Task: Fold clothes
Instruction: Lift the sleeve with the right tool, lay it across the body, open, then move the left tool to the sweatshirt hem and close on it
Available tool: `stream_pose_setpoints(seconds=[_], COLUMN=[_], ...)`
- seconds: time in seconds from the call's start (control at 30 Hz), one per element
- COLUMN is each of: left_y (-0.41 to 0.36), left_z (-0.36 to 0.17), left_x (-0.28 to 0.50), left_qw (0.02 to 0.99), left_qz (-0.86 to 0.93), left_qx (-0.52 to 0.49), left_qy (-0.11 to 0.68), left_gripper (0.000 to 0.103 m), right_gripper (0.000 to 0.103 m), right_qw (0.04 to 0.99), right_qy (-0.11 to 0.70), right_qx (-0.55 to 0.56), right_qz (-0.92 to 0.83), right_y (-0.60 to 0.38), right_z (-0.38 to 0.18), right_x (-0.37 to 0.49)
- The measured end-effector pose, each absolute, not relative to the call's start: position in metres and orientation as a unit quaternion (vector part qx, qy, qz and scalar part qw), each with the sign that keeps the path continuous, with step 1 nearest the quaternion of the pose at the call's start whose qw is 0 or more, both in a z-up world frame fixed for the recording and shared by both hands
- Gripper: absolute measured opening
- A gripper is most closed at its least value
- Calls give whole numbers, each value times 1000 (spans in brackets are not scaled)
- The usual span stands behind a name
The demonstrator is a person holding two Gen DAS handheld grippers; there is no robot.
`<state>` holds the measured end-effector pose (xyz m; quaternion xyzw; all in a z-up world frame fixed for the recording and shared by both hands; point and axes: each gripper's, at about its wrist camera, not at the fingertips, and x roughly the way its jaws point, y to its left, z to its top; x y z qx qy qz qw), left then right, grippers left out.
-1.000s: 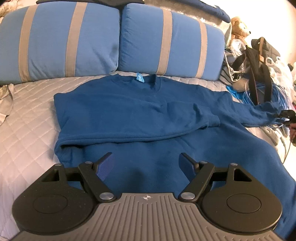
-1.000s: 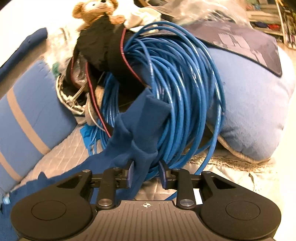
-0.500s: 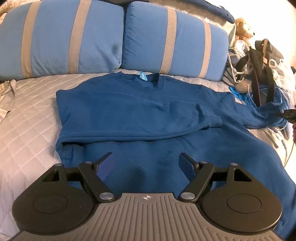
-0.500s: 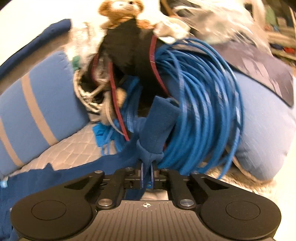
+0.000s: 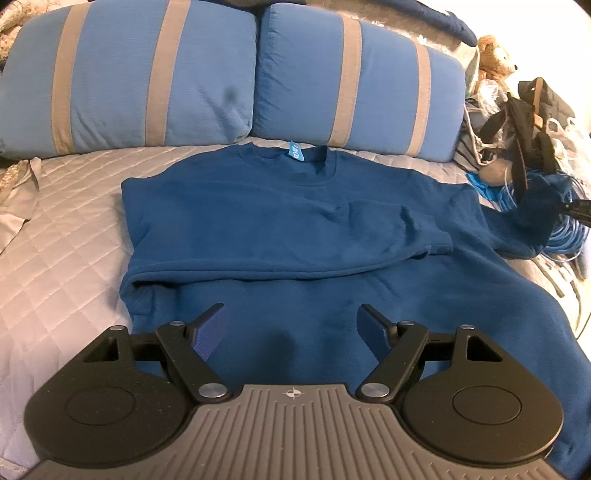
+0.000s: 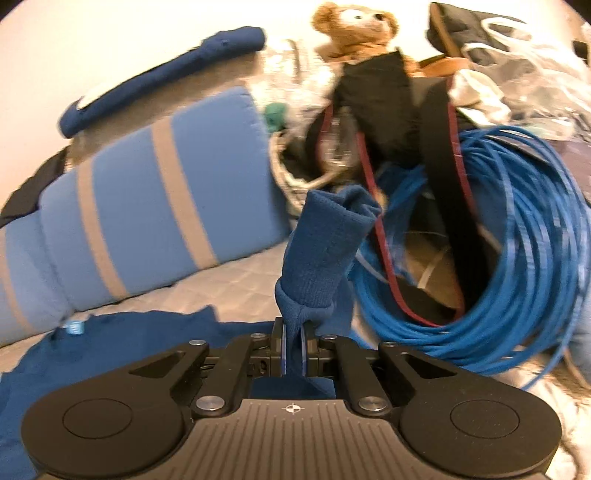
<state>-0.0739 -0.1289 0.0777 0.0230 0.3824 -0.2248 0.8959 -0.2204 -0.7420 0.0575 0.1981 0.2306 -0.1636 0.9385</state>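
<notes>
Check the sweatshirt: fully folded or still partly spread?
Partly folded. One sleeve lies across the chest of the sweatshirt; the other sleeve is still out to the side, pinched in the right claw.

Right wrist view is pretty smeared, so the bear (image 6: 356, 27) and the plastic bags (image 6: 535, 74) behind the cable coil (image 6: 517, 258) are mush. The sweatshirt's (image 5: 295, 221) hem is hidden under the left gripper (image 5: 293, 326), its lower right corner cut off. The far sleeve's (image 5: 532, 218) cuff is too small to make out.
</notes>
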Motion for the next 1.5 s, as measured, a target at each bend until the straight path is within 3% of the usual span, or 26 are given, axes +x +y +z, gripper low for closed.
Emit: stream_pose_setpoints(seconds=[0.87,0.93,1.0,1.07,1.3,1.5], left_y=[-124,-124,-124,-124,-132,-161], left_z=[79,79,79,79,82,117], left_x=[-70,-71,-72,-72,-60,-38], left_qw=[893,893,893,893,878,856], left_qz=[-219,-217,-216,-216,-208,-261], left_qx=[13,12,12,12,23,-44], left_qy=[394,394,393,394,430,444], left_gripper=[76,76,76,76,76,76], right_gripper=[10,18,48,60,81,89], right_qw=[953,951,948,948,945,947], right_qy=[226,238,257,265,286,294], right_qx=[191,176,143,106,38,44], right_qz=[62,92,120,143,152,124], right_y=[-579,-554,-530,-508,-490,-509], right_z=[76,73,64,57,44,42], right_x=[-149,-142,-139,-142,-162,-178])
